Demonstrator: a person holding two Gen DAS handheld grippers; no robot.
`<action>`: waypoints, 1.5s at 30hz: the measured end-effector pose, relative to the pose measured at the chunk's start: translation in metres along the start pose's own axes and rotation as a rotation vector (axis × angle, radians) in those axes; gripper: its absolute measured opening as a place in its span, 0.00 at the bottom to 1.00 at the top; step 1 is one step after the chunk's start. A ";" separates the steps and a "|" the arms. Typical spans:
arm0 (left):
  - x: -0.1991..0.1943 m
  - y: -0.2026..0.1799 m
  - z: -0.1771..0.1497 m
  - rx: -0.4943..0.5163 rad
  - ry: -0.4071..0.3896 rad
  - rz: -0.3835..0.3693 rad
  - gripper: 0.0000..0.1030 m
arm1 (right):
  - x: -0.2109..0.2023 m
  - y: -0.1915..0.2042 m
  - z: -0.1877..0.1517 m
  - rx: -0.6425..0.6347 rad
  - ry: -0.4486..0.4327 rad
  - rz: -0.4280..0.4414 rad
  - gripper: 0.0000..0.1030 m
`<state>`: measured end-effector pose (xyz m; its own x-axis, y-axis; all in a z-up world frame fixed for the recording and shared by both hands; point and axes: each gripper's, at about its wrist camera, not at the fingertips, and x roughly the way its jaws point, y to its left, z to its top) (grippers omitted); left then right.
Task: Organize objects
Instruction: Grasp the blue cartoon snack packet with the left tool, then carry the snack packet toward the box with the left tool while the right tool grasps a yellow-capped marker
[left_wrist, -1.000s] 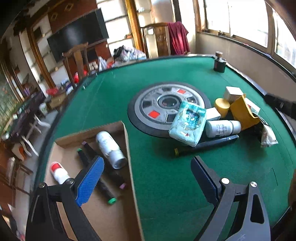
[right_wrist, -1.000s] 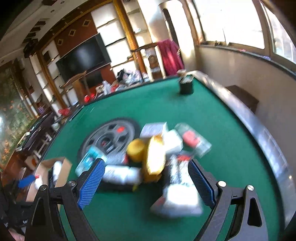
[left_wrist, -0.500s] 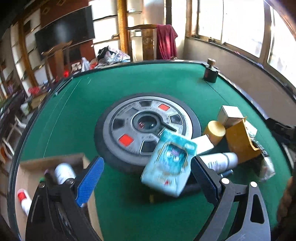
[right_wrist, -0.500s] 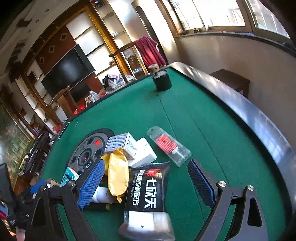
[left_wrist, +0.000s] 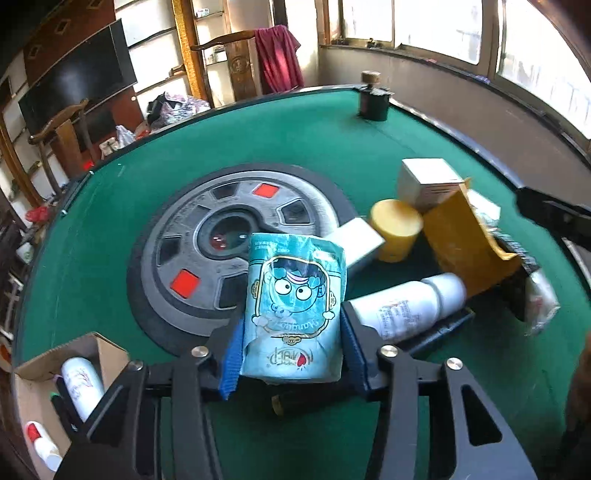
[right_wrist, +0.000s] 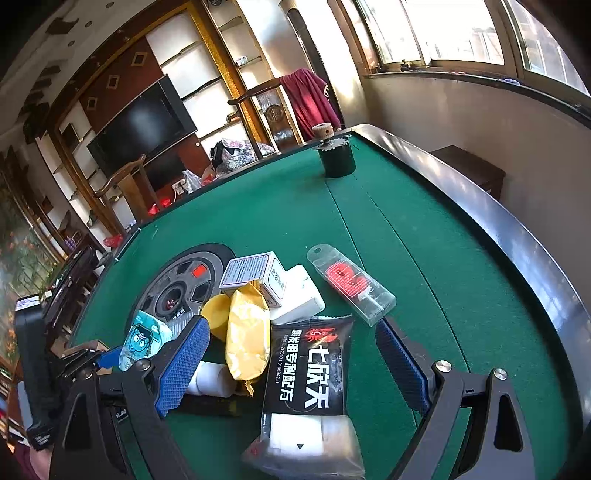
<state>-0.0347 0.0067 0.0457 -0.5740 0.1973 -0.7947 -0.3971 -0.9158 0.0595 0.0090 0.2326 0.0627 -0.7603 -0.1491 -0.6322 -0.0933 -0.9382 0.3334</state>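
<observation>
A teal tissue pack with a cartoon face stands between the blue pads of my left gripper. The jaws are closing and both pads press its sides. The same pack shows at the left of the right wrist view. My right gripper hangs open over a black snack packet, its pads clear of it. A yellow pouch, a yellow cylinder, a white bottle, white boxes and a clear case crowd the green felt.
A cardboard box at the lower left holds white bottles and markers. A round grey disc lies in the table's middle. A dark jar stands at the far edge. A black pen lies under the pile. Chairs surround the table.
My left gripper swung from over the cardboard box to the pile, and its jaws went from wide apart to narrow around the teal pack. The right gripper sank a little over the black packet.
</observation>
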 end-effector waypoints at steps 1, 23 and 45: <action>-0.004 0.001 -0.001 -0.014 -0.008 -0.005 0.43 | 0.000 0.001 0.000 -0.004 0.000 0.000 0.91; -0.218 0.098 -0.116 -0.260 -0.314 0.114 0.44 | 0.000 0.063 -0.028 -0.226 0.069 0.093 0.92; -0.243 0.188 -0.195 -0.486 -0.325 0.184 0.45 | 0.075 0.131 -0.057 -0.508 0.462 0.134 0.95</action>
<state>0.1700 -0.2813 0.1327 -0.8218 0.0474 -0.5679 0.0575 -0.9846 -0.1653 -0.0242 0.0810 0.0190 -0.3827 -0.2857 -0.8786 0.3798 -0.9156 0.1323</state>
